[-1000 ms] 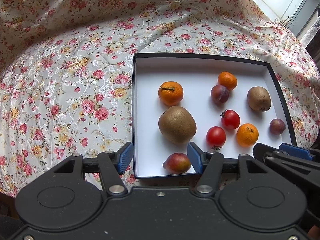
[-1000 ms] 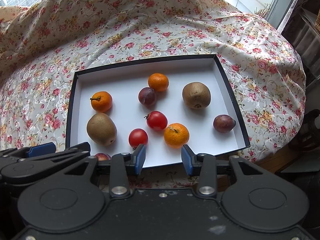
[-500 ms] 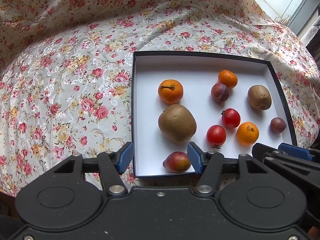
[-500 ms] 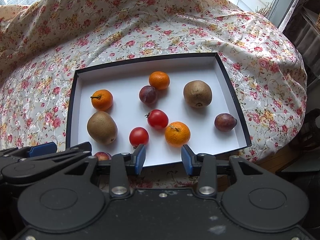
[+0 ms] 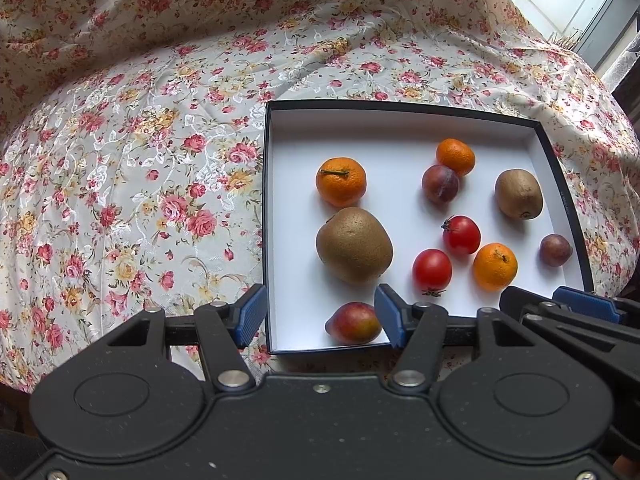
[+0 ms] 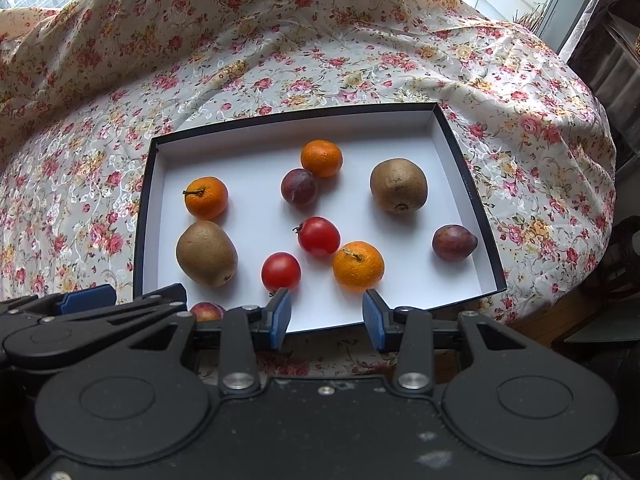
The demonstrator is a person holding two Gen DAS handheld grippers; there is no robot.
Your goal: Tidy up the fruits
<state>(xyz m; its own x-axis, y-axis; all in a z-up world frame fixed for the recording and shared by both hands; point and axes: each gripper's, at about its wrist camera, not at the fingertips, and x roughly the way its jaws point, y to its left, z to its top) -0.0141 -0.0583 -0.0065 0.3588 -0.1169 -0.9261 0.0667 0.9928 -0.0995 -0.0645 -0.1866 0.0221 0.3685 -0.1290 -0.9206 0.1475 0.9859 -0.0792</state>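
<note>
Orange mandarins (image 6: 206, 197), brown fuzzy kiwis (image 6: 206, 253), red tomatoes (image 6: 318, 236) and purple plums (image 6: 454, 243) lie scattered in a shallow white box with black walls (image 6: 468, 184) on a floral cloth (image 5: 132, 184). Above its near edge, left gripper (image 5: 320, 316) and right gripper (image 6: 327, 316) hover, jaws open, holding nothing.

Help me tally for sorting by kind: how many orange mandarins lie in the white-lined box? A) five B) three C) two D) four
B: three mandarins show in the box, one at far centre, one at left, one near the front.
</note>
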